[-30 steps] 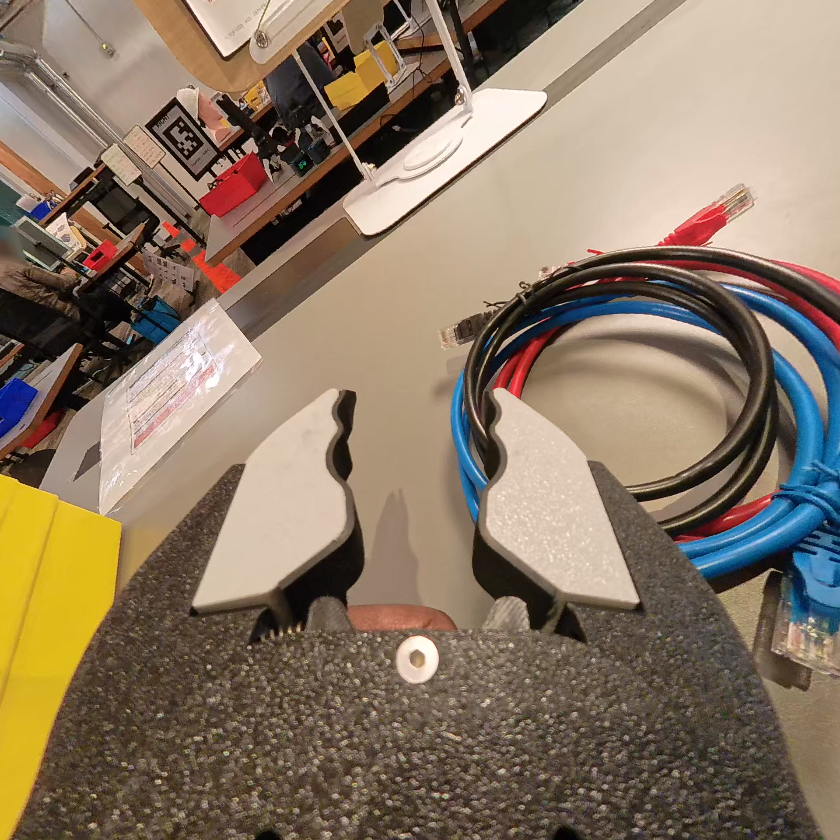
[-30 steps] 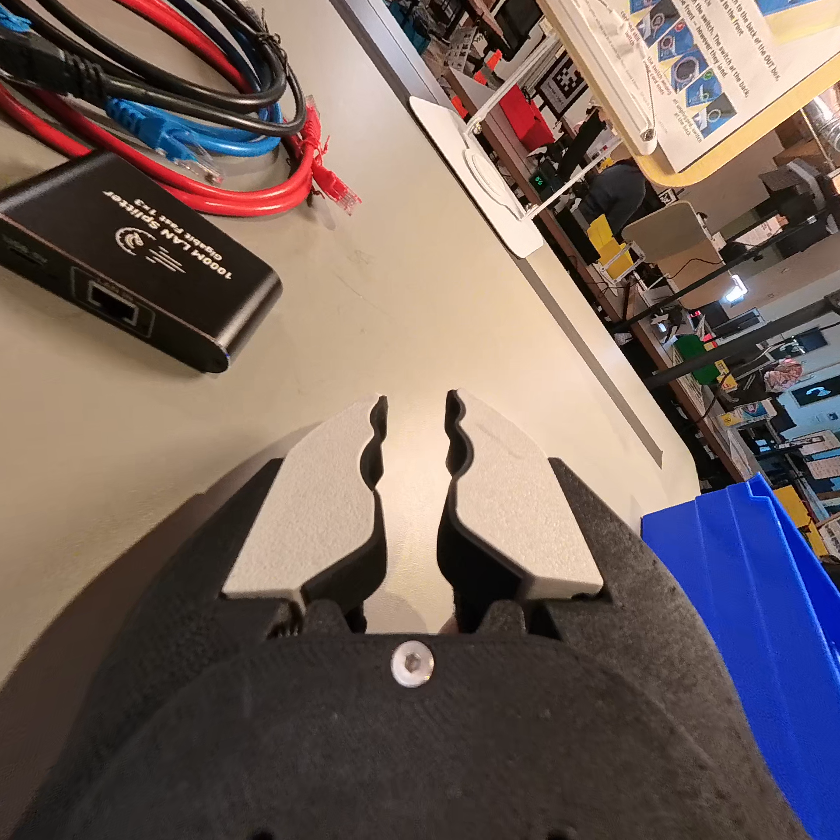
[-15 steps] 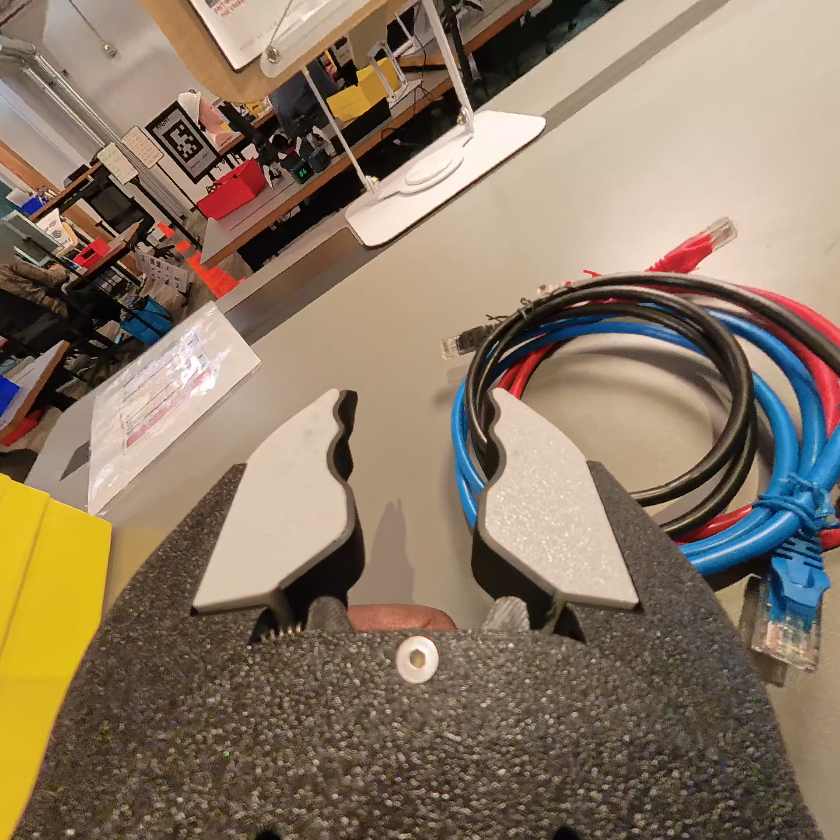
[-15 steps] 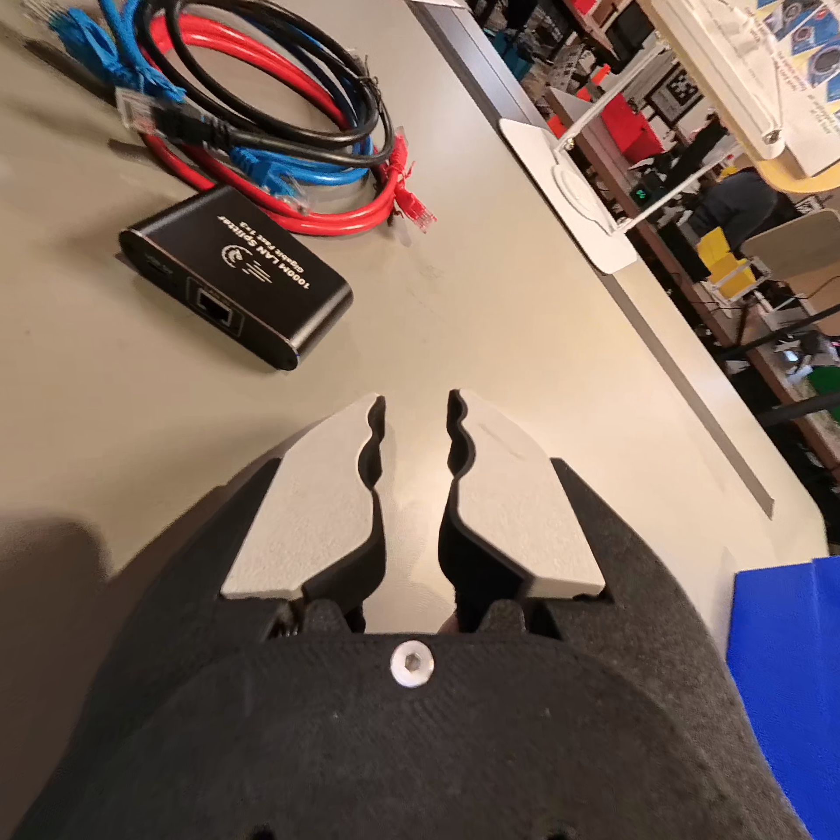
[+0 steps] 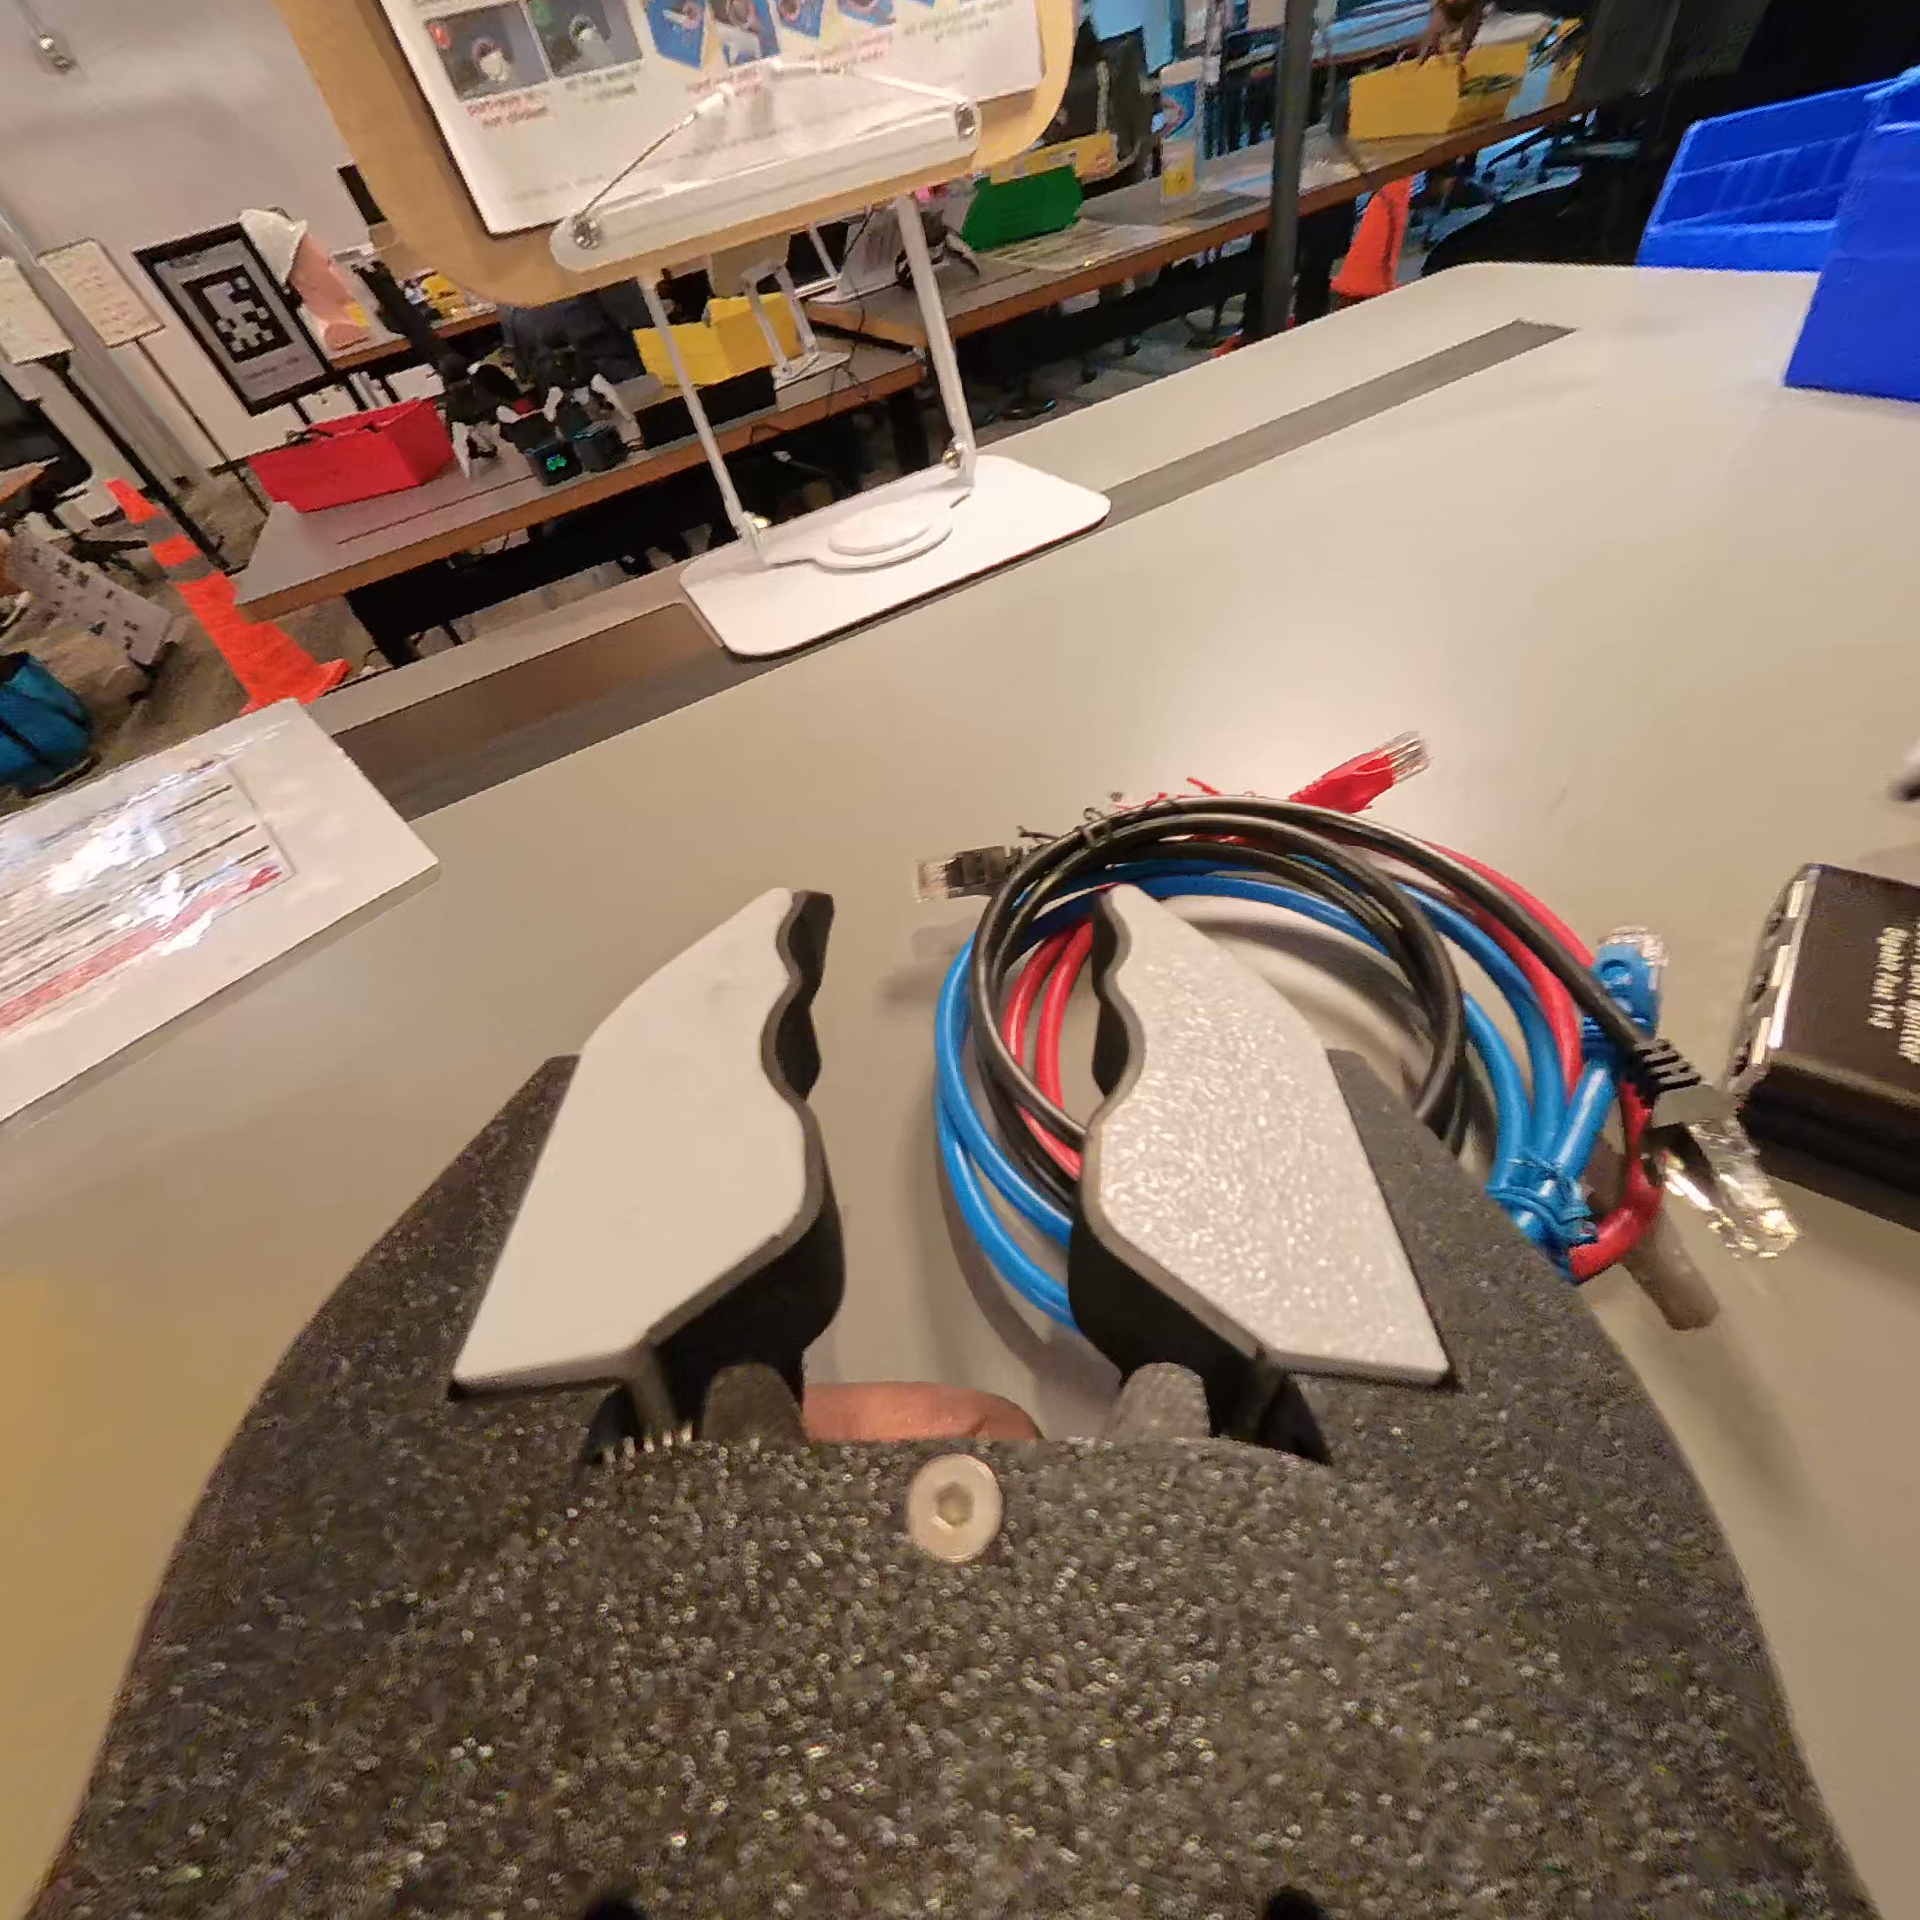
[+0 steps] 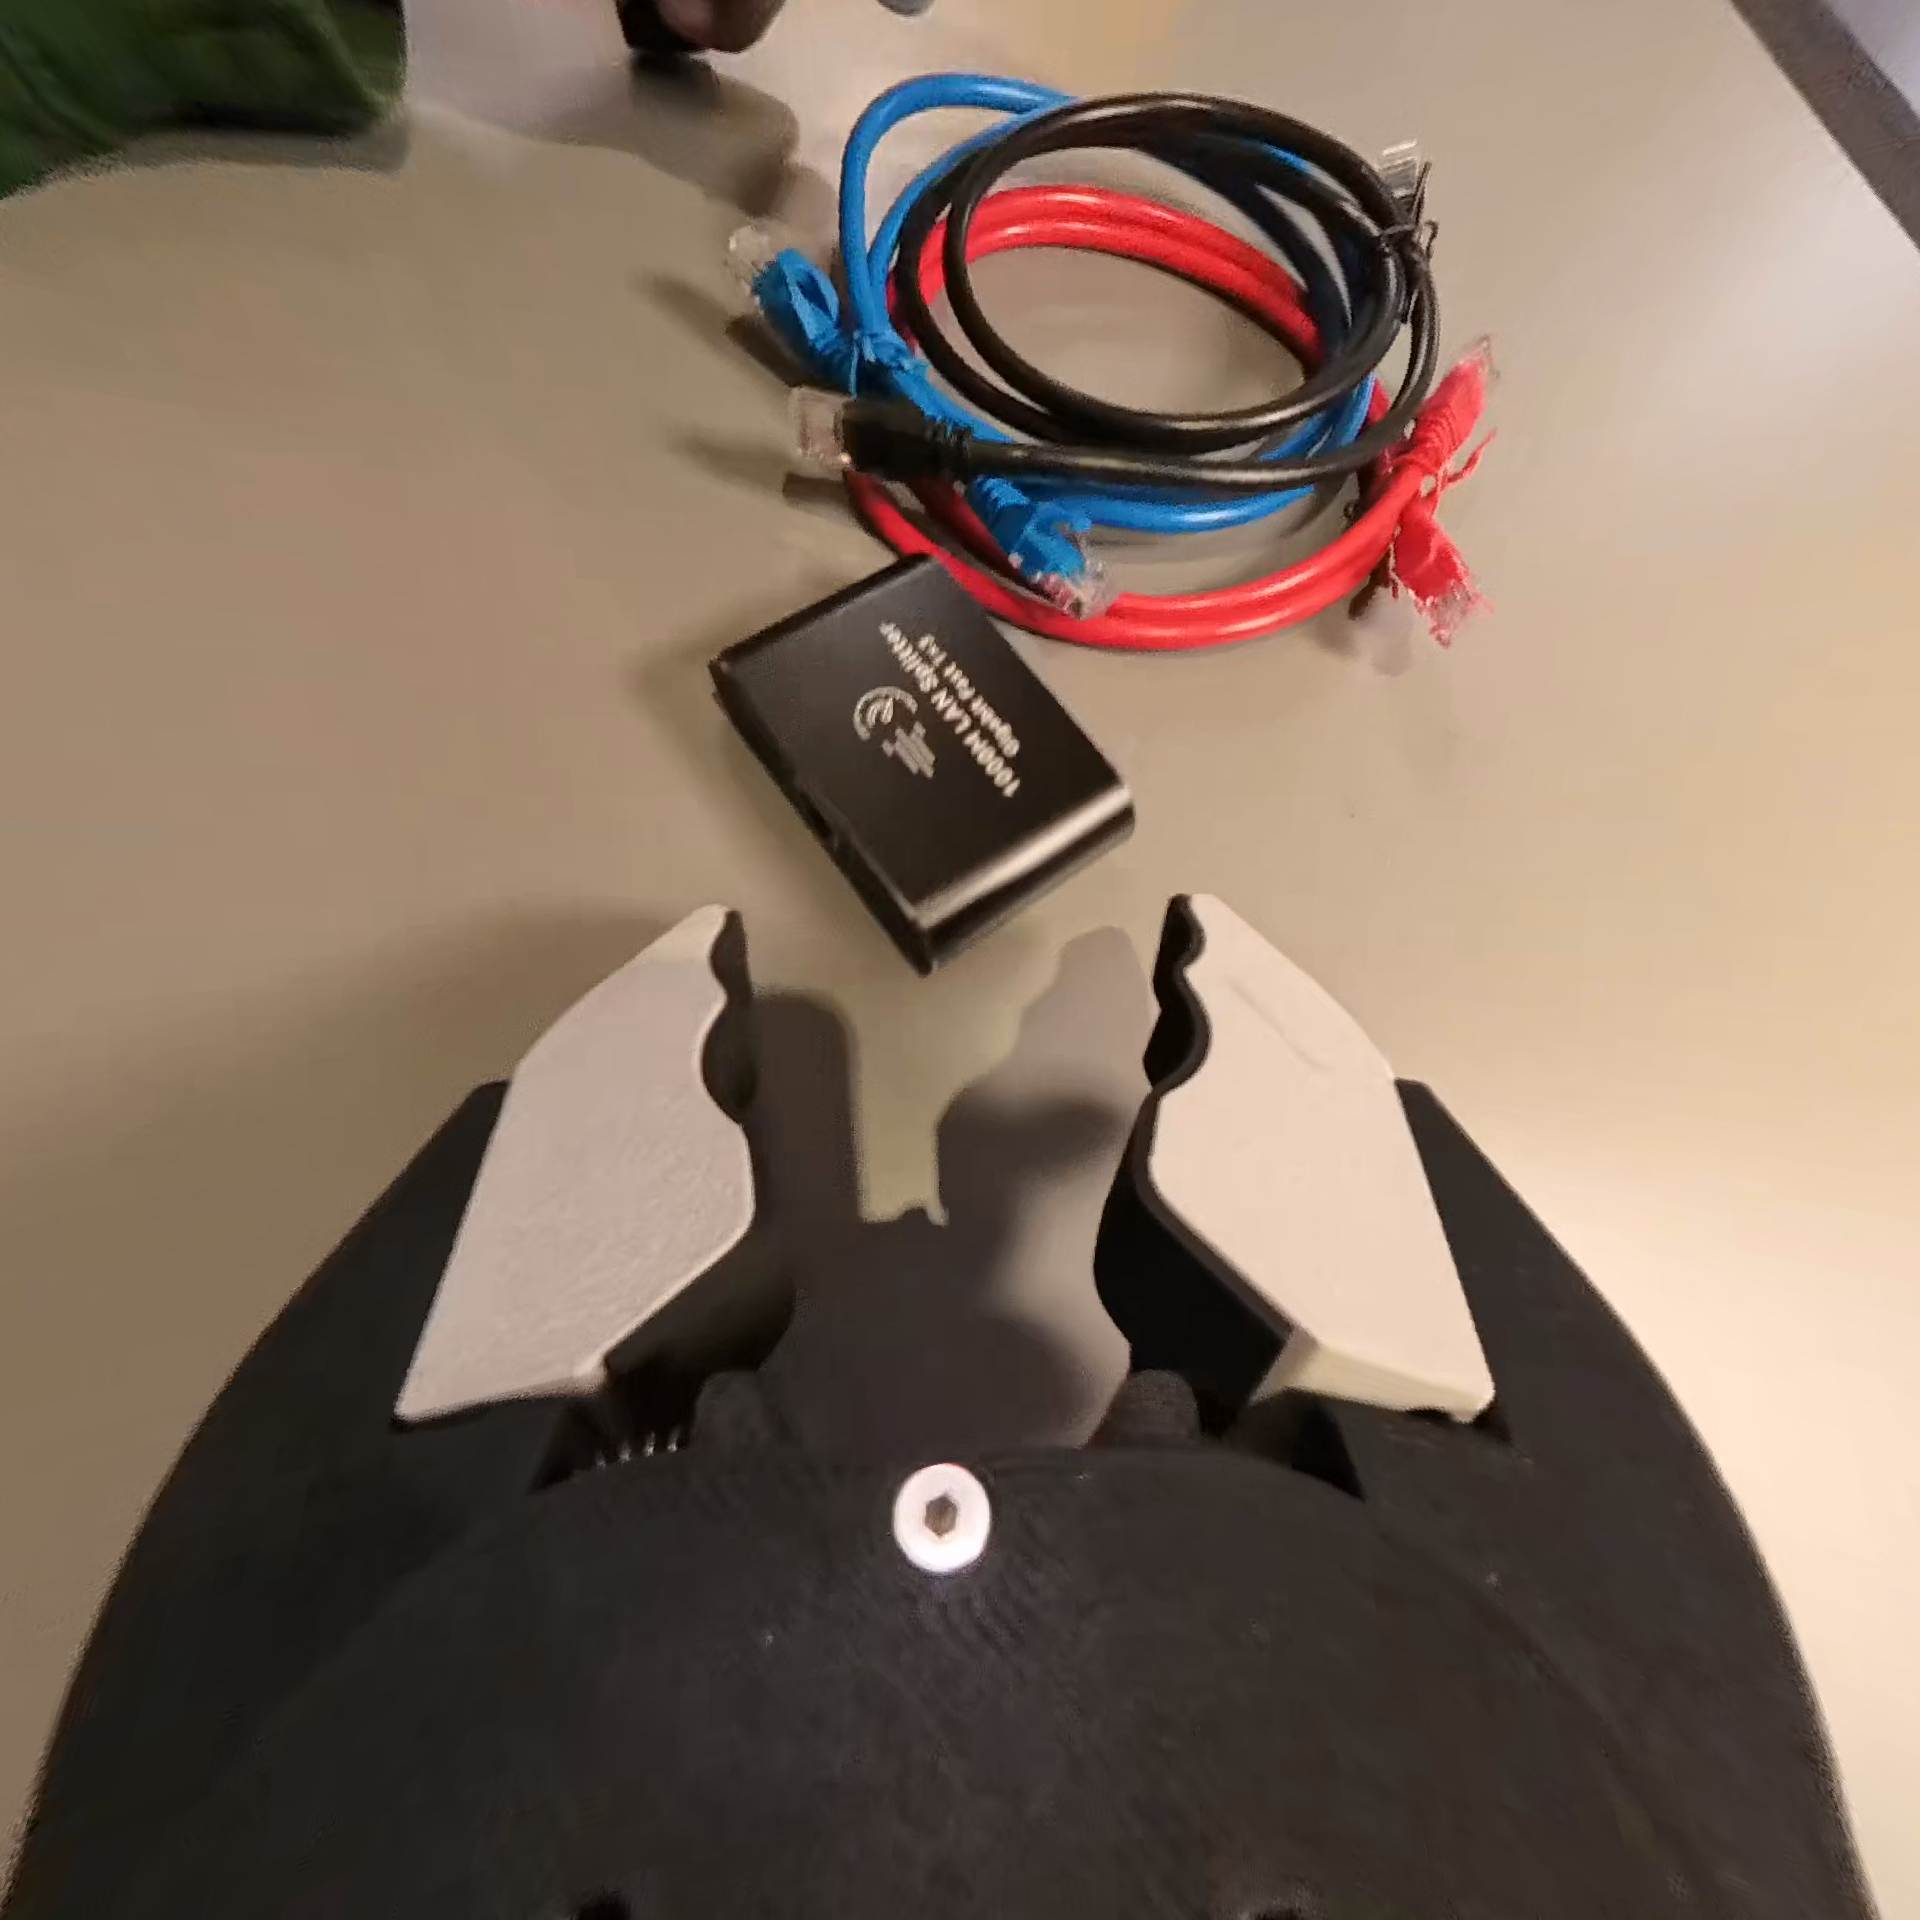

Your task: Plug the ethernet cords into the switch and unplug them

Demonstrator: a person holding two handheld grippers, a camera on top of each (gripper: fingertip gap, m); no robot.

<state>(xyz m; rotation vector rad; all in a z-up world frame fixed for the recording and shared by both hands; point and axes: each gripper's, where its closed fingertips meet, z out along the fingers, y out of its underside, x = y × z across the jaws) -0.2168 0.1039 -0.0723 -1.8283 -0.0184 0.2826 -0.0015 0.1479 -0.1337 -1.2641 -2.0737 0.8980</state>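
A small black switch box [image 6: 920, 764] lies on the grey table, just beyond my right gripper [image 6: 951, 914], which is open and empty with its jaws wide apart. Behind the box lies a loose coil of blue [image 6: 1143, 514], red [image 6: 1226, 603] and black [image 6: 1143, 431] ethernet cords, none plugged in. In the left wrist view the same coil [image 5: 997, 1122] lies around my right fingertip, and the switch [image 5: 1839, 1039] is at the right edge. My left gripper [image 5: 961, 909] is open and empty, low over the table beside the coil.
A white stand [image 5: 894, 540] holding an instruction board stands at the table's far edge. A laminated sheet [image 5: 135, 904] lies at left. A blue bin [image 5: 1860, 229] sits at the far right corner. A green sleeve [image 6: 177, 73] shows at top left of the right wrist view.
My right gripper has swung round to face the switch and cords and opened its jaws wider. My left gripper has turned right, bringing the switch into view; its jaws stay open.
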